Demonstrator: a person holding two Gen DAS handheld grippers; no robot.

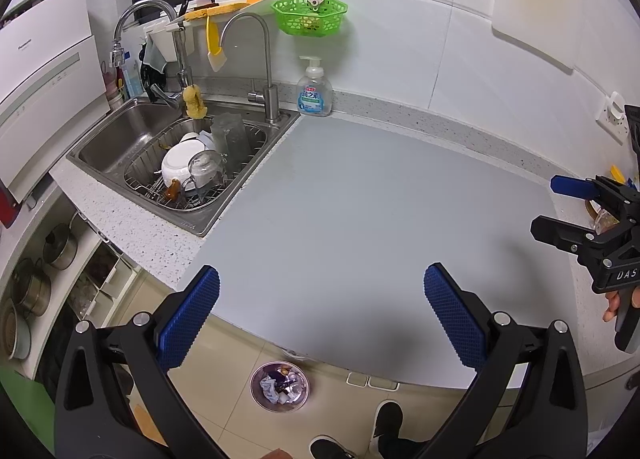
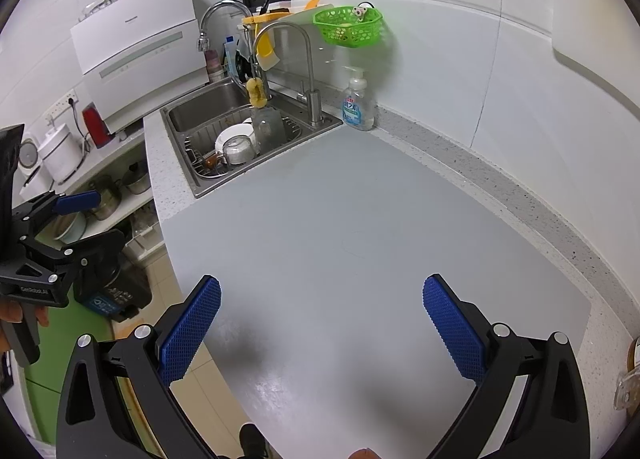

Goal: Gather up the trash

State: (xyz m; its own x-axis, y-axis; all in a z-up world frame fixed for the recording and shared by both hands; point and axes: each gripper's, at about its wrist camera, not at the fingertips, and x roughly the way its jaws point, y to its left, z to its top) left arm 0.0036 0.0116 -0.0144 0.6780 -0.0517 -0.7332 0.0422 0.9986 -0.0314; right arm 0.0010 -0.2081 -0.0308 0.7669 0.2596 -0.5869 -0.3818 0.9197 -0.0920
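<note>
A round metal bin (image 1: 279, 386) stands on the tiled floor below the counter edge, with crumpled wrappers and paper inside it. My left gripper (image 1: 320, 311) is open and empty, held above the front edge of the grey counter mat (image 1: 360, 211). My right gripper (image 2: 322, 319) is open and empty over the same mat (image 2: 360, 227). In the left wrist view the right gripper (image 1: 560, 203) shows at the right edge; in the right wrist view the left gripper (image 2: 96, 215) shows at the left edge. No loose trash shows on the mat.
A steel sink (image 1: 120, 147) with a dish rack, bowls and a glass pot sits at the back left. A soap pump bottle (image 1: 315, 89) stands by the tap. A green basket (image 1: 309, 15) hangs on the wall. Pots sit on open shelves (image 1: 36, 271) at the left.
</note>
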